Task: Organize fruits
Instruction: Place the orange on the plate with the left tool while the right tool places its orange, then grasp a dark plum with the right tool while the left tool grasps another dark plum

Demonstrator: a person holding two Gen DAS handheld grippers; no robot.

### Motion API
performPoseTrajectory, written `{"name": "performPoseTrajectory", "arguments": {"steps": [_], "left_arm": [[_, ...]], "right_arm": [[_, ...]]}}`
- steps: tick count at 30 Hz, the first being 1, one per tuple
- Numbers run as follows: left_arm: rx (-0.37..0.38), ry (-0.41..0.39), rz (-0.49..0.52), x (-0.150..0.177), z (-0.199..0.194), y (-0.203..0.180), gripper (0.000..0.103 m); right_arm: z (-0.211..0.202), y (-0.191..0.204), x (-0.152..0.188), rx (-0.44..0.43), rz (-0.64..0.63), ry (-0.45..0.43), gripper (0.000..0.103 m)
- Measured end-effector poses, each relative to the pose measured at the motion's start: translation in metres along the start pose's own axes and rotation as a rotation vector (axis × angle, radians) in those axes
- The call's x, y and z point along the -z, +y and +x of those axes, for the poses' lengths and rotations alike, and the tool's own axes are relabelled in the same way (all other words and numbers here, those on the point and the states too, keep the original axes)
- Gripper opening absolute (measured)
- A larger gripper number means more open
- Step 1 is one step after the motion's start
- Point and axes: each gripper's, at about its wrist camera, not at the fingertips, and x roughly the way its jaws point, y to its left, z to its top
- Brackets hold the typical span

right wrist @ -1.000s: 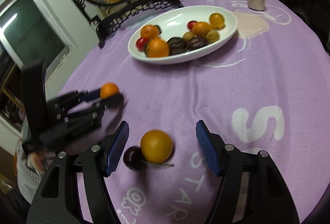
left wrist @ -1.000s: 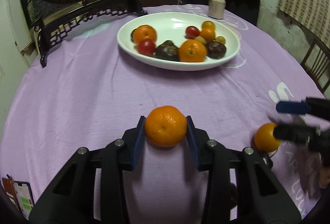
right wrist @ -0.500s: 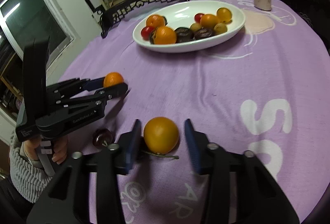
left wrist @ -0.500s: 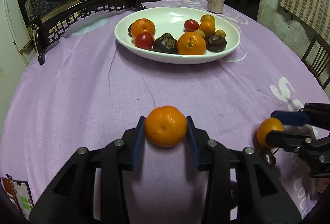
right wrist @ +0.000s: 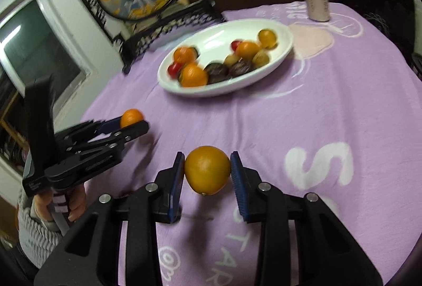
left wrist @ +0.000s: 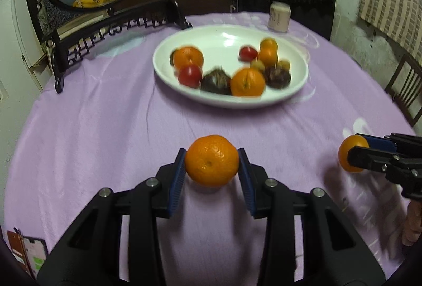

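Left wrist view: your left gripper [left wrist: 211, 170] clenches a mandarin [left wrist: 211, 160] between its blue pads, above the purple cloth of the counter [left wrist: 92, 127]. Beyond it sits a white bowl [left wrist: 298, 85] holding oranges, red fruit and dark fruit, blurred. A pale can [left wrist: 279, 16] stands behind the bowl. At the right edge, your right gripper [left wrist: 356, 151] grips a smaller orange fruit [left wrist: 346, 154].

Right wrist view: your right gripper [right wrist: 207, 175] has its jaws closing on the orange fruit [right wrist: 207, 170], both pads against its sides, the fruit clear of the cloth. To the left, your left gripper [right wrist: 134, 122] carries the mandarin [right wrist: 131, 117], your hand [right wrist: 76, 204] and ribbed sleeve [right wrist: 39, 236] below it. The bowl [right wrist: 263, 77] lies farther back, well apart from both fruits.
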Motion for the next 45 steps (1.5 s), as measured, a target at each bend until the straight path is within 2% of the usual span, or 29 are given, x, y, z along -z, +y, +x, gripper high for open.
{"name": "performPoseTrajectory", "arguments": {"steps": [8, 11, 17, 18, 19, 20, 22, 23, 28, 32, 34, 37, 40, 45], "left_arm": [[-0.019, -0.063, 0.002, -0.062, 0.016, -0.002, 0.039], [-0.038, -0.074, -0.001, -0.079, 0.031, -0.005, 0.039], [-0.022, -0.069, -0.024, -0.096, 0.061, -0.008, 0.04], [-0.024, -0.066, -0.02, -0.095, 0.065, -0.009, 0.041], [-0.03, -0.066, -0.011, -0.094, 0.066, -0.009, 0.046], [-0.037, -0.067, -0.007, -0.093, 0.067, -0.01, 0.053], [-0.044, -0.075, -0.015, -0.092, 0.065, -0.007, 0.057], [-0.039, -0.077, -0.027, -0.093, 0.063, -0.005, 0.057], [-0.042, -0.092, -0.05, -0.08, 0.046, 0.003, 0.067], [-0.051, -0.079, -0.074, -0.064, 0.033, 0.016, 0.069], [-0.044, -0.069, -0.101, -0.055, 0.027, 0.022, 0.071], [-0.047, -0.065, -0.111, -0.039, 0.015, 0.027, 0.072], [-0.063, -0.075, -0.101, -0.021, 0.0, 0.029, 0.078], [-0.072, -0.072, -0.098, 0.008, -0.019, 0.029, 0.083]], "right_arm": [[-0.001, -0.012, -0.066, 0.047, 0.04, -0.087, 0.036], [0.018, -0.02, -0.09, 0.054, 0.075, -0.099, 0.036], [0.068, -0.031, -0.116, 0.056, 0.139, -0.062, 0.036], [0.073, -0.033, -0.118, 0.047, 0.156, -0.062, 0.037], [0.076, -0.037, -0.119, 0.023, 0.191, -0.063, 0.037], [0.077, -0.039, -0.12, 0.004, 0.207, -0.058, 0.04], [0.074, -0.042, -0.119, -0.036, 0.22, -0.051, 0.046], [0.066, -0.045, -0.118, -0.031, 0.225, -0.075, 0.051], [0.041, -0.049, -0.11, -0.015, 0.234, -0.112, 0.053], [0.029, -0.046, -0.089, -0.028, 0.235, -0.097, 0.054], [0.024, -0.039, -0.077, -0.037, 0.211, -0.088, 0.055], [0.012, -0.026, -0.059, -0.018, 0.144, -0.099, 0.062], [0.006, -0.015, -0.043, 0.017, 0.088, -0.102, 0.062], [0.004, -0.006, -0.017, 0.0, 0.054, -0.055, 0.063]]}}
